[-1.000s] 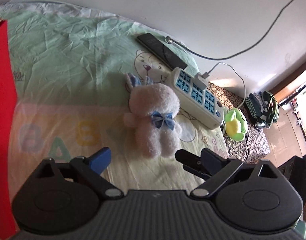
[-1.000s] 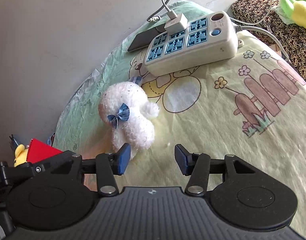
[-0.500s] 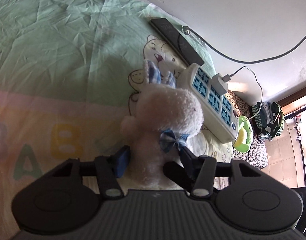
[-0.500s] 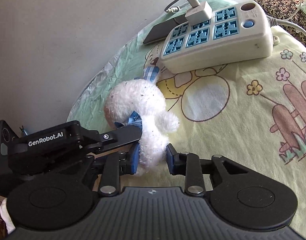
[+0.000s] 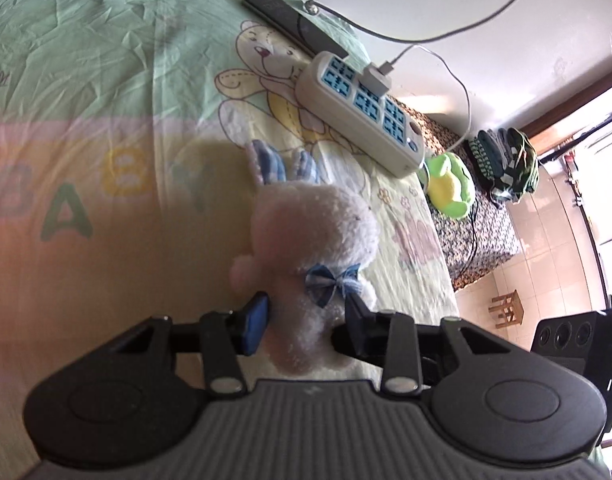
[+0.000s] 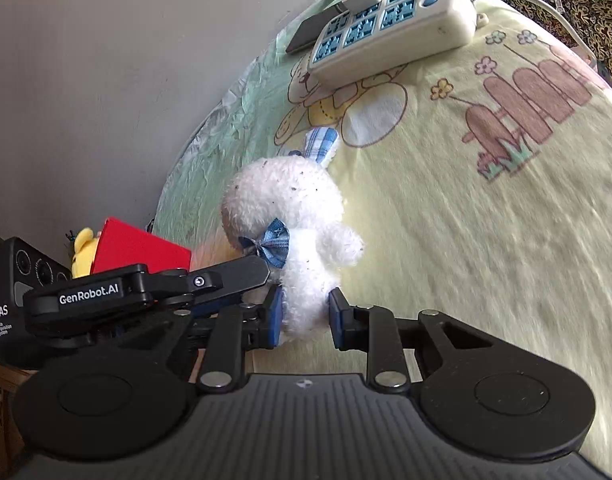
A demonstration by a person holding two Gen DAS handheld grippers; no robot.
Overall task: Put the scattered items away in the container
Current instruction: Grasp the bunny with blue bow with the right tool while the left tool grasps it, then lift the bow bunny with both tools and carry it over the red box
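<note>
White, fuzzy and flecked with dark specks, the plush rabbit (image 6: 294, 216) stands raised over a pastel cartoon-print sheet (image 6: 486, 220), its blue checked ears (image 5: 284, 164) pointing away and a blue bow (image 5: 332, 280) at its neck. In the left wrist view its pile looks pinkish in shadow. The left gripper (image 5: 304, 318) has the rabbit's lower body between its blue-padded fingers, the jaws closing and already pressing the fur. The right gripper (image 6: 304, 316) pinches the same lower body from the other side, its jaws also closing on it. Beyond lie a white power strip (image 5: 358, 108) and a dark phone (image 5: 294, 22). A red container (image 6: 140, 246) sits at the sheet's far edge, a yellow plush (image 6: 82, 254) beside it.
</note>
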